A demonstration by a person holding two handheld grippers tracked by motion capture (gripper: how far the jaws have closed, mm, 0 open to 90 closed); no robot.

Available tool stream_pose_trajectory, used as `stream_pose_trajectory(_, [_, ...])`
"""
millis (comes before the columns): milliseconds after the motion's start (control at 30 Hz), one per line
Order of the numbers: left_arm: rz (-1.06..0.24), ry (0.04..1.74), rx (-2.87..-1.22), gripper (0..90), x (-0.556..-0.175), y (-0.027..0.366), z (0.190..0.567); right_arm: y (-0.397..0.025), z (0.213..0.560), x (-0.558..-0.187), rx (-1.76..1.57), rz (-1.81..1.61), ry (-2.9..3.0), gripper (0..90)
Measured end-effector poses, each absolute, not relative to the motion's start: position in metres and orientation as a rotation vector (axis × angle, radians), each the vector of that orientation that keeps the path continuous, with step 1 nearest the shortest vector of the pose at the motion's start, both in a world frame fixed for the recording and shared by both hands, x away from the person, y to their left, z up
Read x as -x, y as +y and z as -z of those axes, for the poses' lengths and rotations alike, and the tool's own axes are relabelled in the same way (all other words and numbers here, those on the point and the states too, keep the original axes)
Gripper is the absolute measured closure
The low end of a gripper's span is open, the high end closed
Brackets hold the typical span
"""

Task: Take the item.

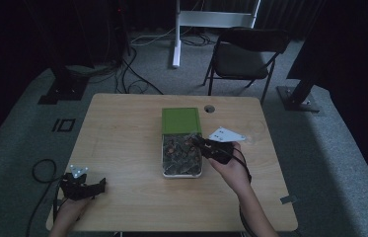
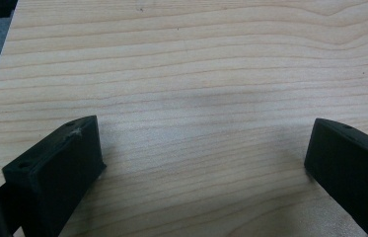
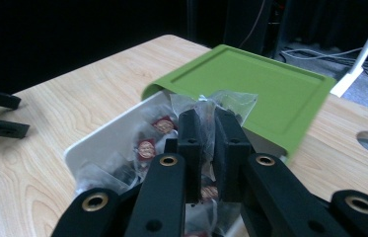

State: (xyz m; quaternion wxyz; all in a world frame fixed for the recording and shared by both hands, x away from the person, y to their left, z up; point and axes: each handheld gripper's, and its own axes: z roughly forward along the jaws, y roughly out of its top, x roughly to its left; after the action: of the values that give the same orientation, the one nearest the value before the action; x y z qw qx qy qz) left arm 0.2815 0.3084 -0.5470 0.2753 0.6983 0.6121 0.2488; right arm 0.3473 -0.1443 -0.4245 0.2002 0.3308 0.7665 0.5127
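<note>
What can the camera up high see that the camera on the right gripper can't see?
The high view takes in the black folding chair, the grey carpet, and the right gripper seen from outside, in the person's hand above the white box.

The right gripper view gets close: its jaws are pinched on a clear tea bag packet, and small red labels show on the packets inside the box.

Both show the wooden table, the green lid at the box's far end, and the left gripper on the table.
</note>
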Motion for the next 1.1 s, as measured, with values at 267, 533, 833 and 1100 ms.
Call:
stream_pose_trajectory(267, [-0.669,1.645,-1.877,1.7,-0.281,0.308,0.547,-0.161,0.426,-0.35,-0.971,-1.425,2.102,83.4])
stream_pose_trajectory(533, [-0.669,1.645,-1.877,1.7,-0.281,0.308,0.547,-0.179,0.424,-0.354,-1.021,-1.428,2.055,83.2])
stream_pose_trajectory(833, [-0.668,1.646,-1.876,1.7,-0.281,0.308,0.547,-0.2,0.421,-0.356,-1.059,-1.399,2.007,83.1])
stream_pose_trajectory(1100, [-0.668,1.646,-1.876,1.7,-0.281,0.308,0.547,-0.219,0.419,-0.359,-1.099,-1.38,1.964,83.1])
